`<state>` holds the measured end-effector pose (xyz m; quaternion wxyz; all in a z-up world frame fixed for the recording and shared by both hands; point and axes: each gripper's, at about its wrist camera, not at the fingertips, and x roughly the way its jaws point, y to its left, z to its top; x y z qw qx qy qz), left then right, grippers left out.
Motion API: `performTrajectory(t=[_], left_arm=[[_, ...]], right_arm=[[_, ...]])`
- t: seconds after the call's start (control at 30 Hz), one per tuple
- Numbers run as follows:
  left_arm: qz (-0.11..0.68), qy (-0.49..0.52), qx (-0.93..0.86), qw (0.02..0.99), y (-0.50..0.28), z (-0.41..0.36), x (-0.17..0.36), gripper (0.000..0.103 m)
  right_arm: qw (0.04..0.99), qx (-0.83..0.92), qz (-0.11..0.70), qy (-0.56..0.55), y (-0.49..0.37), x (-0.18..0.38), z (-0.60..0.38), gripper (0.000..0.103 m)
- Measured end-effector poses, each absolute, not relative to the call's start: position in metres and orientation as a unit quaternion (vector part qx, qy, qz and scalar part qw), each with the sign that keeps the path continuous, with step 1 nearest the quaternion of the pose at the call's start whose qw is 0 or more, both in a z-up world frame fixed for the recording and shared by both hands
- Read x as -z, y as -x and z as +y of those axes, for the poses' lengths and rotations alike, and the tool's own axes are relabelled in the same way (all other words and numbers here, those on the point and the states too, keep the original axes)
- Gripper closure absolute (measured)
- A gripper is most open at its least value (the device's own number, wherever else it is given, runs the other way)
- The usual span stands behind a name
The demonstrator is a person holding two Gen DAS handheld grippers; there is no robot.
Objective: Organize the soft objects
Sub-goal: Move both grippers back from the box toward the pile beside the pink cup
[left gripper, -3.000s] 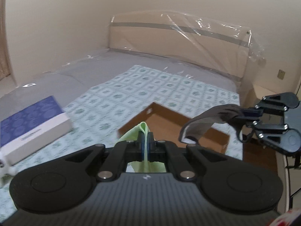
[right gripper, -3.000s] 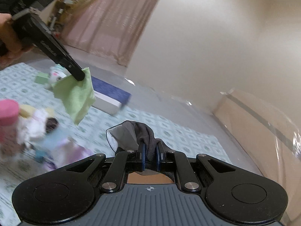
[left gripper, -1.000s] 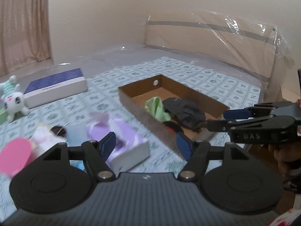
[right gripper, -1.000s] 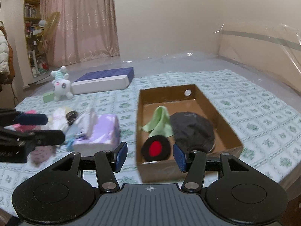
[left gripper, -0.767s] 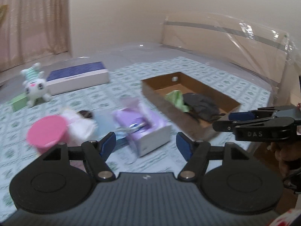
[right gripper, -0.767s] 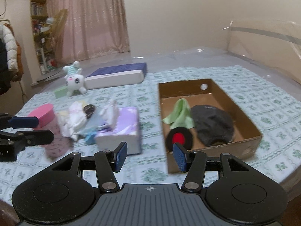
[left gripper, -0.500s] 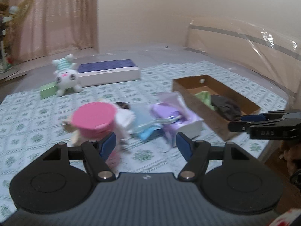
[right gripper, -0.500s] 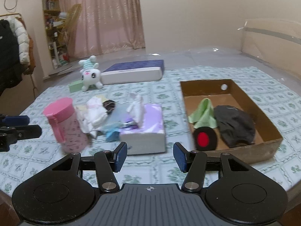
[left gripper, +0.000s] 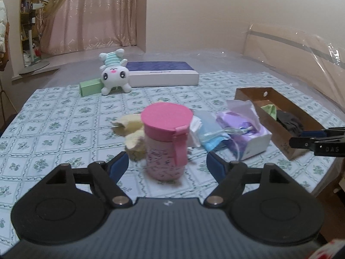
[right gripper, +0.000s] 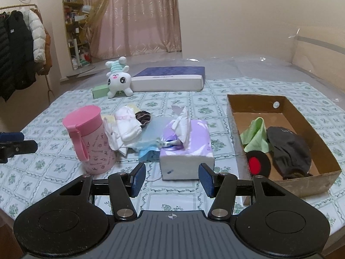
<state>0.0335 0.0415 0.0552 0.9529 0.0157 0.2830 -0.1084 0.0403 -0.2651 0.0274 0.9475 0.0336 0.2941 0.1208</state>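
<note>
From your left wrist, the left gripper is opening, empty, facing the pink tumbler; cream cloth lies just behind it, limp and light, so pinch a raised fold.

From your right wrist, the right gripper gapes empty near the tissue box. White folded cloths lie left; the cardboard box sits right.

Left gripper opening — pink cup ahead, untouched.

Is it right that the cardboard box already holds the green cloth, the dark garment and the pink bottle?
Not quite. The right wrist view shows the pink bottle standing on the bedspread, outside the cardboard box. The green cloth and dark garment are in the box.
</note>
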Motion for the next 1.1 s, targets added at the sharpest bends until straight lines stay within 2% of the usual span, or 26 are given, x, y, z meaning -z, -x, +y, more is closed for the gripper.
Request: performTrajectory(t=[0.7, 1.1], left_arm=[[0.294, -0.019, 0.071, 0.953, -0.059, 0.085, -0.043, 0.025], [0.301, -0.023, 0.068, 0.951, -0.098, 0.128, -0.045, 0.025]], right_arm=[[0.942, -0.147, 0.300, -0.015, -0.075, -0.024, -0.239, 0.049], [0.932, -0.190, 0.307, 0.013, -0.132, -0.031, -0.216, 0.049]])
